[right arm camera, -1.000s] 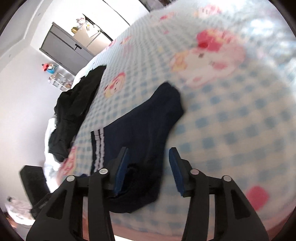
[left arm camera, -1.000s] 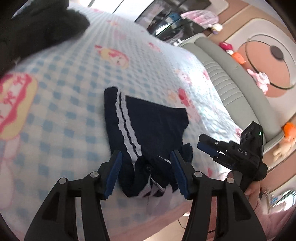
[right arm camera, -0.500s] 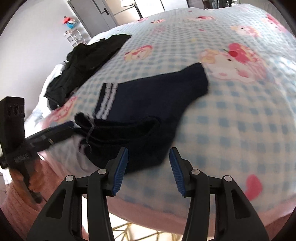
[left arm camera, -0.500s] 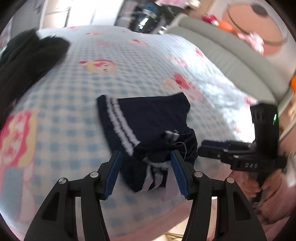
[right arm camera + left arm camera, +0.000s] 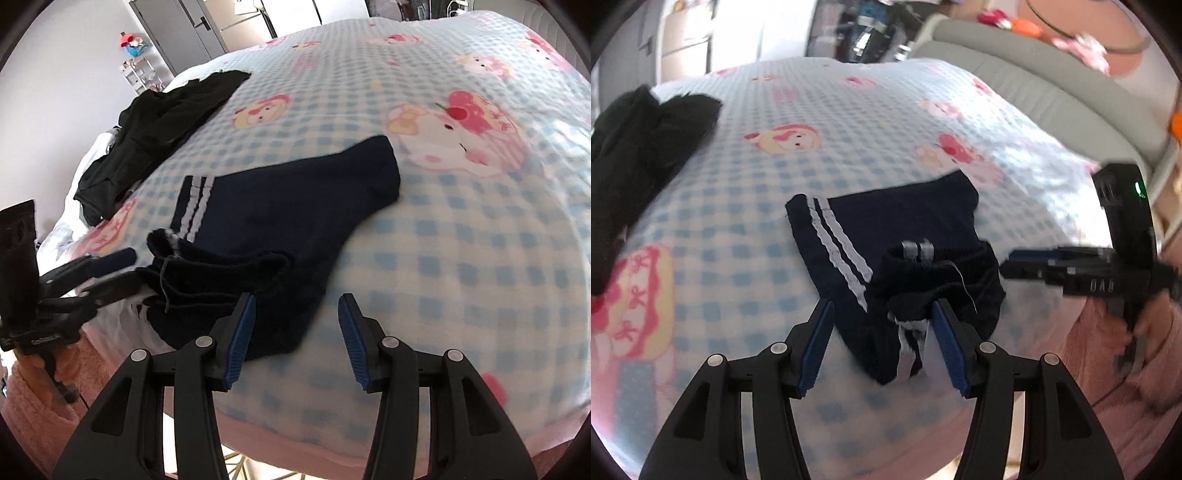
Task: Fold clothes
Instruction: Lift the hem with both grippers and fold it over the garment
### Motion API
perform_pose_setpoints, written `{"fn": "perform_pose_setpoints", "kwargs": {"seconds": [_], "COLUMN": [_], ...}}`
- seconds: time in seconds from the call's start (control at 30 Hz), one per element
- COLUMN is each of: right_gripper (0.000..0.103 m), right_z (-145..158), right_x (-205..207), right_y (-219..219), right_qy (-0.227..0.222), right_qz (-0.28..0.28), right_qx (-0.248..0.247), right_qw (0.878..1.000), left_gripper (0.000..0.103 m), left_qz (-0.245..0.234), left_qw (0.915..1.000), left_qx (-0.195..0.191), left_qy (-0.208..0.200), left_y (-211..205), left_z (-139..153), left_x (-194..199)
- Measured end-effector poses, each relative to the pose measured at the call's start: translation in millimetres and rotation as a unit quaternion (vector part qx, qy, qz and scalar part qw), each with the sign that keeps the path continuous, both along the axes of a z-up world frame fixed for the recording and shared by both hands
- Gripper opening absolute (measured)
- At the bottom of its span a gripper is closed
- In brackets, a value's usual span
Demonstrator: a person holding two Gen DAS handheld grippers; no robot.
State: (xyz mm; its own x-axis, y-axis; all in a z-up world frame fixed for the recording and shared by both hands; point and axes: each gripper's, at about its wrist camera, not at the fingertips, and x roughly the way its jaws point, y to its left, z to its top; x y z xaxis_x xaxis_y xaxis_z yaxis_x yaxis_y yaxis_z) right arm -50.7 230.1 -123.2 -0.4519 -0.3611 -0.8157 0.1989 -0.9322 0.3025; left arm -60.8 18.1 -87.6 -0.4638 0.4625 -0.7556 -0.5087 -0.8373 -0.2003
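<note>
Navy shorts (image 5: 905,236) with two white stripes lie near the front edge of the checked bed (image 5: 849,122), their near end bunched up. Left tongs (image 5: 881,339) hover spread over that bunch, grasping nothing. Right tongs (image 5: 295,332) hang released above the shorts' edge. Black clothes (image 5: 162,122) lie well apart.

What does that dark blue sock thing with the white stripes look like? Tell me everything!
The navy garment is soft knit cloth with two white stripes near one edge. It lies mostly flat on the checked cartoon blanket, near the bed's edge. Its near end is bunched and folded over itself, with a loose thread showing. The left gripper and the right gripper both hang open close by, neither clamping it.
</note>
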Motion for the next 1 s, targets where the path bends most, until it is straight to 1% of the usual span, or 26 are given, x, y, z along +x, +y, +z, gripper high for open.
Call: {"fn": "perform_pose_setpoints", "kwargs": {"seconds": [0.07, 0.13, 0.17, 0.23, 0.3, 0.33, 0.37, 0.4, 0.43, 0.53, 0.57, 0.67, 0.73, 0.8, 0.83, 0.87, 0.9, 0.93, 0.97, 1.0], "right_gripper": [0.048, 0.048, 0.048, 0.048, 0.048, 0.048, 0.048, 0.048, 0.048, 0.048, 0.049, 0.05, 0.05, 0.05, 0.05, 0.05, 0.05, 0.05, 0.05, 0.05], "right_z": [-2.2, -4.3, -5.4, -7.6, -8.2, -8.6, -8.5, -7.2, -6.0, -6.4, -8.8, -15.1, -11.3, -5.3, -1.5, 1.4, 2.2, 2.8, 3.0, 3.2], "right_x": [-1.5, -3.0, -4.2, -10.7, -19.0, -23.1, -27.0, -29.8, -32.7, -37.9, -38.9, -41.3, -38.2, -33.6, -30.6, -27.8, -25.9, -24.1, -22.6, -21.0], "right_y": [-2.8, -5.6, -7.2, -10.4, -8.2, -7.2, -6.3, -6.0, -5.7, -5.5, -4.9, -0.8, 6.0, 13.2, 18.0, 23.6, 31.3, 38.5, 44.1, 49.8], "right_qy": [-0.006, -0.013, -0.015, -0.013, -0.008, -0.005, -0.002, 0.003, 0.007, 0.014, 0.012, 0.004, 0.004, 0.008, 0.01, 0.009, 0.003, -0.003, -0.007, -0.011], "right_qz": [0.012, 0.025, 0.028, 0.017, -0.001, -0.01, -0.018, -0.024, -0.03, -0.04, -0.042, -0.05, -0.06, -0.069, -0.074, -0.079, -0.083, -0.086, -0.091, -0.096], "right_qx": [0.001, 0.002, 0.004, 0.013, 0.007, 0.004, 0.003, 0.004, 0.005, 0.012, 0.012, 0.006, -0.018, -0.045, -0.061, -0.081, -0.115, -0.143, -0.156, -0.169], "right_qw": [1.0, 1.0, 0.999, 1.0, 1.0, 1.0, 1.0, 1.0, 0.999, 0.999, 0.999, 0.999, 0.998, 0.997, 0.995, 0.994, 0.99, 0.986, 0.983, 0.981], "left_gripper": [0.057, 0.057, 0.057, 0.057, 0.057, 0.057, 0.057, 0.057, 0.057, 0.059, 0.059, 0.059, 0.059, 0.058, 0.057, 0.055, 0.053, 0.051, 0.05, 0.045], "left_qz": [-0.029, -0.047, -0.041, -0.022, 0.004, 0.016, 0.024, 0.031, 0.038, 0.034, 0.03, 0.01, -0.003, -0.011, -0.014, -0.017, -0.019, -0.018, -0.014, -0.01], "left_qw": [0.9993, 0.9983, 0.9985, 0.9992, 0.9988, 0.9986, 0.9988, 0.9992, 0.9992, 0.9978, 0.9977, 0.9994, 0.9996, 0.9997, 0.9997, 0.9995, 0.9993, 0.9993, 0.9995, 0.9996], "left_qx": [-0.025, -0.034, -0.035, -0.034, -0.049, -0.05, -0.041, -0.023, 0.003, 0.055, 0.059, 0.028, 0.013, 0.007, 0.0, -0.008, -0.015, -0.015, -0.009, -0.002], "left_qy": [-0.001, -0.002, 0.003, 0.005, 0.001, -0.003, -0.007, -0.009, -0.008, -0.014, -0.015, -0.02, -0.024, -0.02, -0.021, -0.024, -0.028, -0.029, -0.028, -0.027], "left_y": [11.8, 20.9, 22.2, 22.6, 22.1, 19.9, 16.3, 10.6, 2.9, -14.1, -16.8, -9.2, -0.2, 9.5, 15.3, 20.9, 26.4, 28.5, 27.4, 26.3], "left_z": [-3.5, -4.8, -3.8, -3.9, -7.3, -7.6, -6.0, -2.8, 2.0, 6.5, 6.1, -2.0, -6.9, -9.6, -12.7, -16.6, -20.5, -21.8, -20.7, -19.7], "left_x": [0.4, -2.6, -5.3, -15.6, -28.4, -32.9, -35.5, -35.9, -34.5, -27.9, -26.2, -26.5, -29.5, -34.2, -38.1, -41.9, -45.7, -47.4, -47.2, -47.0]}}
